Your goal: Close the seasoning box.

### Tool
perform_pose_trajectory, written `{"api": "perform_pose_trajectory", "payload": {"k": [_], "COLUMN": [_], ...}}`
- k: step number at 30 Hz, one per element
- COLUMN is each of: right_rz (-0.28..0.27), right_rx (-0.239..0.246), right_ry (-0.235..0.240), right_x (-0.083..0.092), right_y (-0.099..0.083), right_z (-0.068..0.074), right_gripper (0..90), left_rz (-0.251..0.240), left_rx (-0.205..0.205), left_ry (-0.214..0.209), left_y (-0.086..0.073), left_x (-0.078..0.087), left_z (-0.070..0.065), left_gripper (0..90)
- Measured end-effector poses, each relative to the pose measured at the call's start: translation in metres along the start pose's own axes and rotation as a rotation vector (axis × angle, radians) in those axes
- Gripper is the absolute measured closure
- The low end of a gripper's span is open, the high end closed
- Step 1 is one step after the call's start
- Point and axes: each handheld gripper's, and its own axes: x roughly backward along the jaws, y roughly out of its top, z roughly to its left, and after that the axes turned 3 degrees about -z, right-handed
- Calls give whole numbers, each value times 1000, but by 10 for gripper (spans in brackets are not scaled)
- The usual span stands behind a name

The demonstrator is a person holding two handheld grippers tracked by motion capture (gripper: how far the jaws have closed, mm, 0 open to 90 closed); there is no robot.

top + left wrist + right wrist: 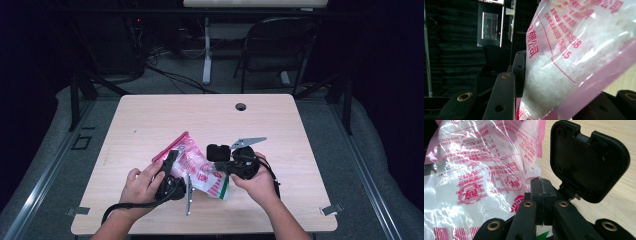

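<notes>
A clear plastic bag (192, 162) with pink print and a pink zip strip, holding white grains, is lifted off the wooden table (150, 115) between both hands. My left gripper (172, 159) is shut on the bag's left side. In the left gripper view the bag (564, 57) sits between the jaws of the left gripper (564, 85). My right gripper (223, 170) meets the bag's right end near a green corner. In the right gripper view the right gripper (542, 191) has its pads pressed together on the edge of the bag (479, 170).
A black rounded-square plastic piece (218, 151) (589, 162) stands just beside the right jaws. A cable hole (241, 106) lies near the table's far edge. A folding chair (280, 45) and desk legs stand beyond the table. Cables trail from both grippers.
</notes>
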Motion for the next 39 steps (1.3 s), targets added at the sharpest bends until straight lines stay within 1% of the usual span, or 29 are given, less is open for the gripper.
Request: {"api": "perform_pose_trajectory", "payload": {"k": [8, 13, 14, 15, 16, 19, 21, 24, 25, 26, 29, 30, 35, 39], "right_rz": [4, -7, -5, -4, 0, -12, -7, -13, -15, -22, -18, -23, -24, -19], "right_rx": [5, 2, 4, 5, 9, 5, 11, 13, 15, 15, 26, 21, 20, 25], "right_ry": [2, 4, 1, 0, -1, 1, 0, -2, -3, 1, -1, 2, 3, 4], "right_x": [-1, -1, 0, 0, 0, -1, 0, 1, 1, 1, 1, 0, 0, 0], "right_y": [0, 1, 1, 2, 2, 3, 4, 5, 6, 6, 8, 8, 8, 9], "right_z": [0, 0, 1, 1, 1, 3, 3, 5, 6, 6, 8, 9, 9, 10], "right_gripper": [900, 900, 900, 900, 900, 900, 900, 900, 900, 900, 900, 900, 900, 900], "left_rz": [8, 14, 10, 20, 19, 24, 23, 38, 31, 33, 34, 35, 31, 26], "left_rx": [38, 63, 64, 66, 71, 77, 83, 105, 111, 115, 127, 131, 172, 211], "left_ry": [-23, -36, -36, -45, -46, -54, -57, -73, -73, -81, -93, -97, -109, -127], "left_y": [-6, -9, -10, -10, -12, -13, -15, -17, -18, -19, -20, -20, -22, -23], "left_x": [-2, -3, -3, -3, -3, -3, -4, -3, -4, -4, -4, -5, -5, -6], "left_z": [-6, -12, -14, -15, -17, -19, -21, -25, -26, -27, -30, -30, -32, -33], "left_gripper": [698, 701, 701, 702, 703, 705, 706, 708, 710, 710, 711, 711, 712, 713]}}
